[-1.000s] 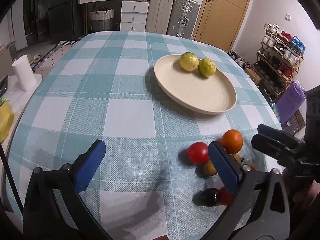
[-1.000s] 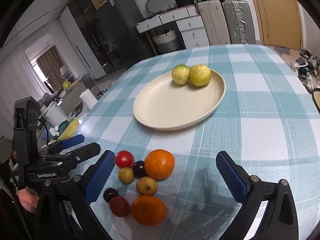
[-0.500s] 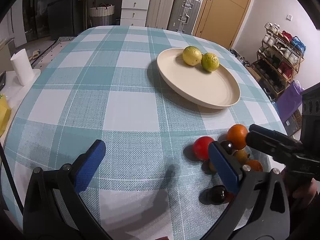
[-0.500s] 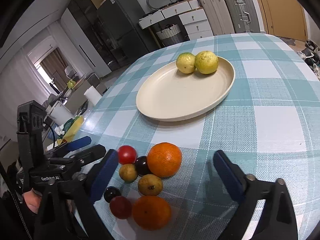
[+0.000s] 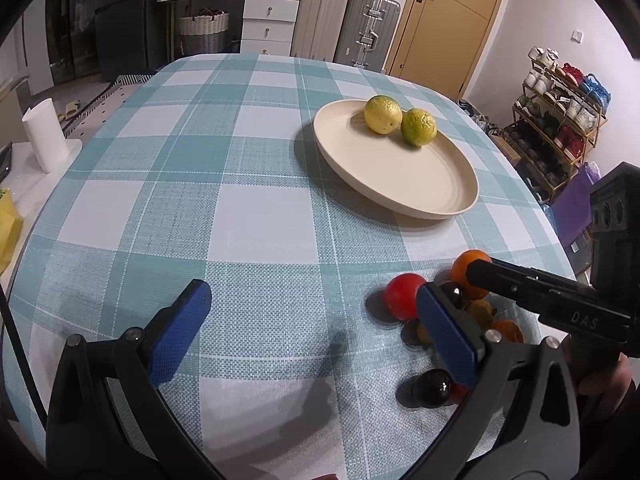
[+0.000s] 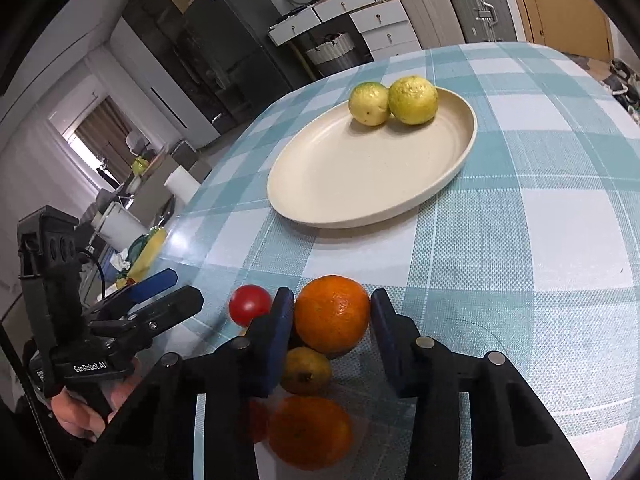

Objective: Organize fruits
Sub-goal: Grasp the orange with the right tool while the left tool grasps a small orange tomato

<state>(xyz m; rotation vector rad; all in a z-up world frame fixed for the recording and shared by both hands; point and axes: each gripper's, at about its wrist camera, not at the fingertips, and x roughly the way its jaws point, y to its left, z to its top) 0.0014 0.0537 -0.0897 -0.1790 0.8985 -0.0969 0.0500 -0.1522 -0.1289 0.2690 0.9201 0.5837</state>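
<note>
My right gripper (image 6: 332, 318) is closing its jaws on the upper orange (image 6: 332, 320); both blue pads touch its sides. The orange sits in a small pile at the table's near edge with a red tomato (image 6: 250, 304), a yellow-brown fruit (image 6: 306, 370) and a second orange (image 6: 310, 432). A dark plum (image 5: 434, 386) lies at the pile's near side. Two yellow-green citrus fruits (image 6: 368, 102) rest at the far end of the cream plate (image 6: 352, 176). My left gripper (image 5: 312, 296) hovers open over bare cloth to the left of the pile, holding nothing.
A teal and white checked cloth (image 5: 260, 216) covers the table. A paper towel roll (image 5: 44, 136) stands off the table's left edge. Beyond the far side are drawers, suitcases (image 5: 368, 28) and a door. A shoe rack (image 5: 560, 120) is at the right.
The right gripper's jaws went from wide open to narrow around the upper orange, and it sank a little toward the pile. The left gripper stayed where it was.
</note>
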